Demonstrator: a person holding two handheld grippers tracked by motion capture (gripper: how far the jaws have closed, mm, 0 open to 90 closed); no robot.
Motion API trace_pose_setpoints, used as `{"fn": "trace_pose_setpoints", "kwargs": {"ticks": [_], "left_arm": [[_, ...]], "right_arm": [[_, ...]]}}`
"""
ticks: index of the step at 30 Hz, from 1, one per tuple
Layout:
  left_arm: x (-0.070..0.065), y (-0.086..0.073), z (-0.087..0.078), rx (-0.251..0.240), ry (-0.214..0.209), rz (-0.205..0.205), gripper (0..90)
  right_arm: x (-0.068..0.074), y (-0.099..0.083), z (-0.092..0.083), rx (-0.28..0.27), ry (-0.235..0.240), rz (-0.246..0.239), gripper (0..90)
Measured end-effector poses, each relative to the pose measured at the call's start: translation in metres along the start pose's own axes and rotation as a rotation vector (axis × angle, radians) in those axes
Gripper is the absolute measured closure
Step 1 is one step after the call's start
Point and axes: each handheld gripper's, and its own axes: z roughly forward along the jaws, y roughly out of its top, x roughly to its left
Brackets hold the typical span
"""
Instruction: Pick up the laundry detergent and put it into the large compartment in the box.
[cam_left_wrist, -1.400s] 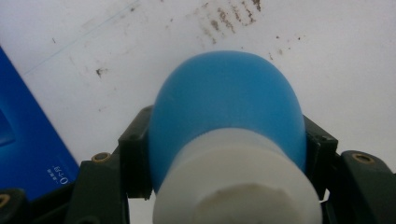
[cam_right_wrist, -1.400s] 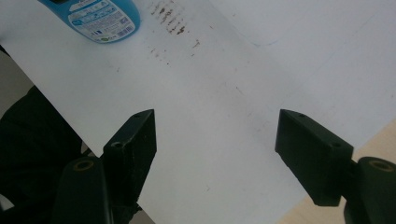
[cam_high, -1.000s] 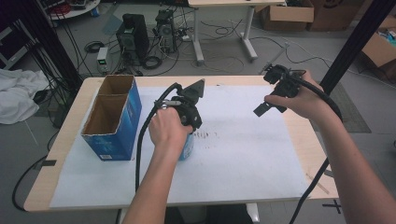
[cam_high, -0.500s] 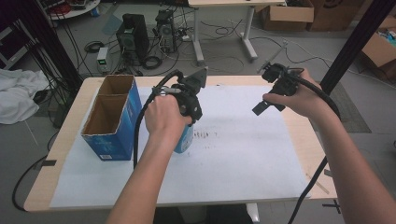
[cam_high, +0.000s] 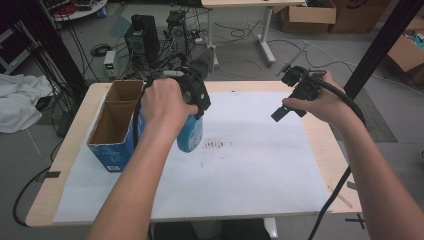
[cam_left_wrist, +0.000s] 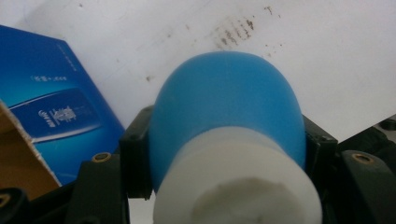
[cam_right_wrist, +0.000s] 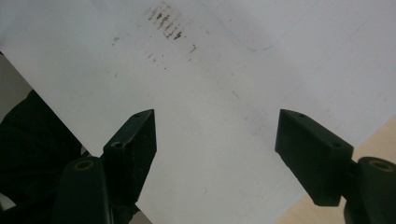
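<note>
The left gripper has its fingers squeezed tight on the blue bottle, holding it up off the tabletop just right of the blue box, maybe to drop it in. The right gripper waits, fingers wide apart, holding nothing

matt blue plastic bottle with smooth white cap, blue printed cardboard box with raw brown interior, matt black plastic gripper jaws, white paper sheet with dark smudges, pale wood table edge, black rubber-sheathed cable
</note>
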Motion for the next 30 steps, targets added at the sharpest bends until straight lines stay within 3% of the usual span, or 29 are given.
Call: {"fn": "trace_pose_setpoints", "kwargs": {"ticks": [5,15,26,30], "left_arm": [[0.012,-0.001,-0.014,-0.008,0.0,-0.024,38.1],[0.05,-0.011,-0.035,-0.029,-0.019,-0.126,38.1],[0.096,-0.033,-0.056,-0.067,0.009,-0.251,38.1],[0.113,-0.043,-0.064,-0.067,0.028,-0.274,38.1]], "right_arm": [[-0.002,0.0,-0.002,-0.005,-0.002,0.002,29.2],[-0.008,-0.001,-0.001,0.001,-0.001,0.005,29.2],[-0.014,-0.004,0.001,0.009,-0.004,0.023,29.2],[-0.016,-0.004,0.002,0.01,-0.003,0.025,29.2]]}}
